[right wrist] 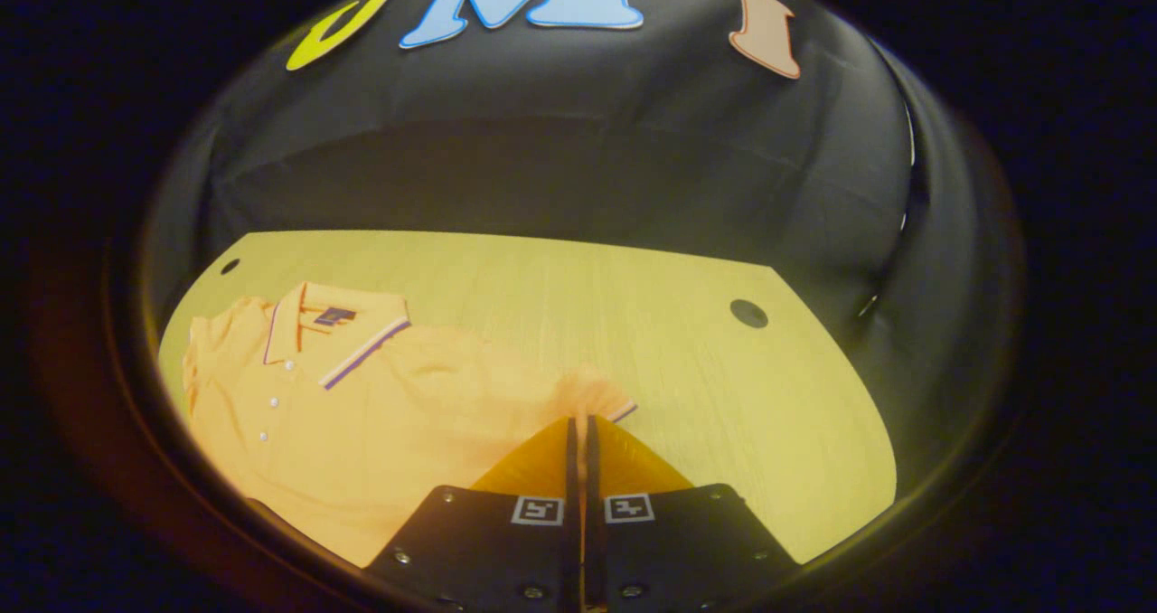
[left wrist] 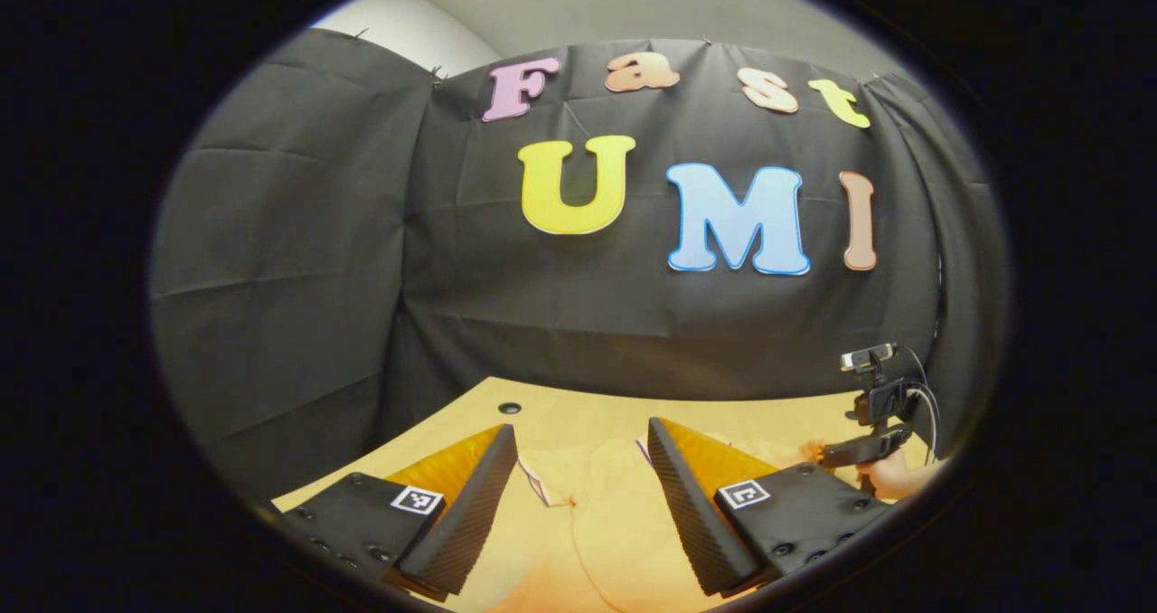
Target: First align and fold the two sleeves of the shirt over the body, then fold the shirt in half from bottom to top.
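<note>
While the left gripper is held spread above the orange shirt, its sleeve is pinched by the right gripper.

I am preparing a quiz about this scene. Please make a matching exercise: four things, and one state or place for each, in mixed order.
Things:
1. left claw
2. right claw
3. shirt collar
4. table hole

States or places:
A. shut on the sleeve
B. bare wood, right of the shirt
C. open above the shirt
D. striped edge

Pairs: 1-C, 2-A, 3-D, 4-B
</note>
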Demonstrator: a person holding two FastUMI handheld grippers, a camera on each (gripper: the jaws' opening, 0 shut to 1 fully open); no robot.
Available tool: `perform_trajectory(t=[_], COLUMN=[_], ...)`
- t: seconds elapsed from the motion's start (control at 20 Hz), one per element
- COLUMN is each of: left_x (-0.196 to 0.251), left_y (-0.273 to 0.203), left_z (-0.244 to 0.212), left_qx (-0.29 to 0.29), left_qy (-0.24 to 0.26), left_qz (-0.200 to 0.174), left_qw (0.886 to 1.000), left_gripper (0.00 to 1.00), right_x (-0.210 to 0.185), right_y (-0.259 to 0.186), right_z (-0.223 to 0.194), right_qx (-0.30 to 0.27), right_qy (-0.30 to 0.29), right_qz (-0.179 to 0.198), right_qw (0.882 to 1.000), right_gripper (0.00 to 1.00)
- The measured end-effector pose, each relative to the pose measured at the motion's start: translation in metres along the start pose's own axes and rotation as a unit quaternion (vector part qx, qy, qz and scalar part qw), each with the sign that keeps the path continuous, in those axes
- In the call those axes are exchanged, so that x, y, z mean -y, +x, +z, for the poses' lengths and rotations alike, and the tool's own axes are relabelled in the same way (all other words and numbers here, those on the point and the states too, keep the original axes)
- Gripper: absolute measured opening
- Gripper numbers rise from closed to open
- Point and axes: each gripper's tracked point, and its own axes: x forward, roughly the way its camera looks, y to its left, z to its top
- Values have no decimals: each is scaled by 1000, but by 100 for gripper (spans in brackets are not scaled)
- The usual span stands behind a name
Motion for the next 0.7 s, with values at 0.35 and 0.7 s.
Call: perform_trajectory(t=[0.35,0.7], left_x=[0,-16], left_y=[-2,-11], left_z=[-2,-3], left_qx=[0,2], left_qy=[-5,-14], left_qz=[1,26], left_qw=[1000,1000], left_gripper=[96,96], right_x=[-49,-98], right_y=[-18,-18], right_z=[18,9], right_qx=[11,-16], right_qy=[4,-20], right_qz=[51,103], right_qw=[999,994], right_gripper=[2,2])
